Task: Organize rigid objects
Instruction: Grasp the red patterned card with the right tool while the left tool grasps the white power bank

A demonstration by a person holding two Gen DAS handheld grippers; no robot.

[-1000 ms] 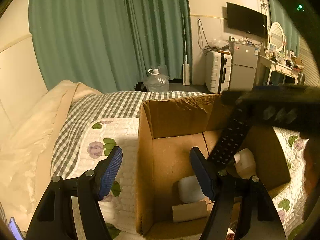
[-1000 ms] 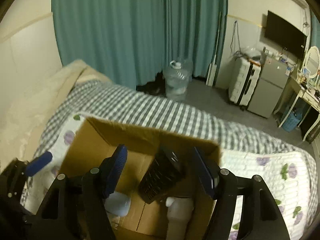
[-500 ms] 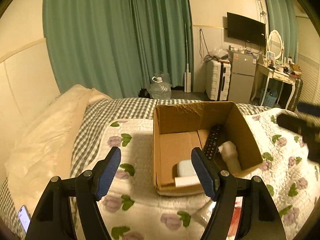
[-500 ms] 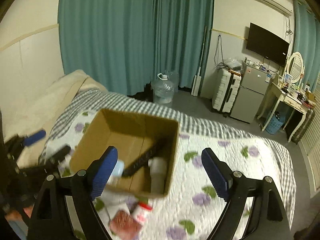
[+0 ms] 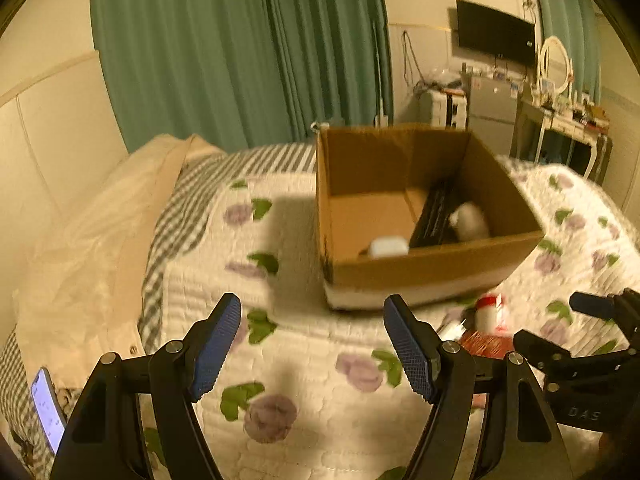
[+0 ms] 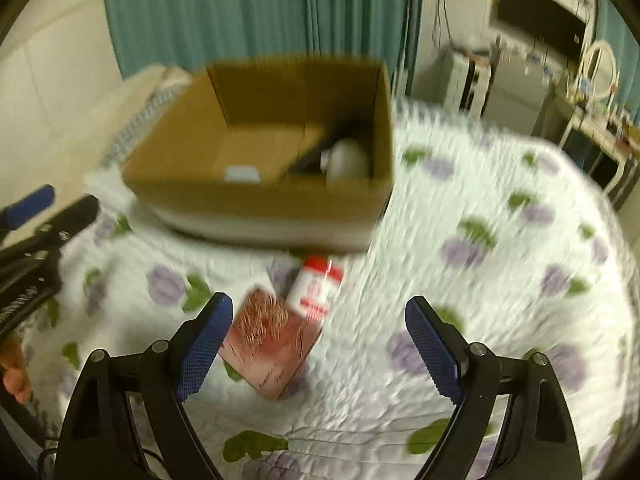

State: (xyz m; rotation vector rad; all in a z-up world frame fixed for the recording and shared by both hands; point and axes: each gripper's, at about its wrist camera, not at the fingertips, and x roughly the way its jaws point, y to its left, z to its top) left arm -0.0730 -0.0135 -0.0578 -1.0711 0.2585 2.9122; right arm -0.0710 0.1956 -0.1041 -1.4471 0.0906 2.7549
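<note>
Jaws of both grippers released, red box (image 6: 272,344) plain only in right view, blurred bottle (image 6: 318,286) beside it.

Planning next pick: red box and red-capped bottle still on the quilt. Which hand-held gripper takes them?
Right, probably. The right hand-held gripper is open, with the red box and bottle just ahead of it. The left hand-held gripper faces bare quilt, both items off to its right.

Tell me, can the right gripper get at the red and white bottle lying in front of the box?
Probably yes. The right gripper is open, and the bottle lies on the quilt just ahead of it, with only the reddish packet touching its near side.
</note>
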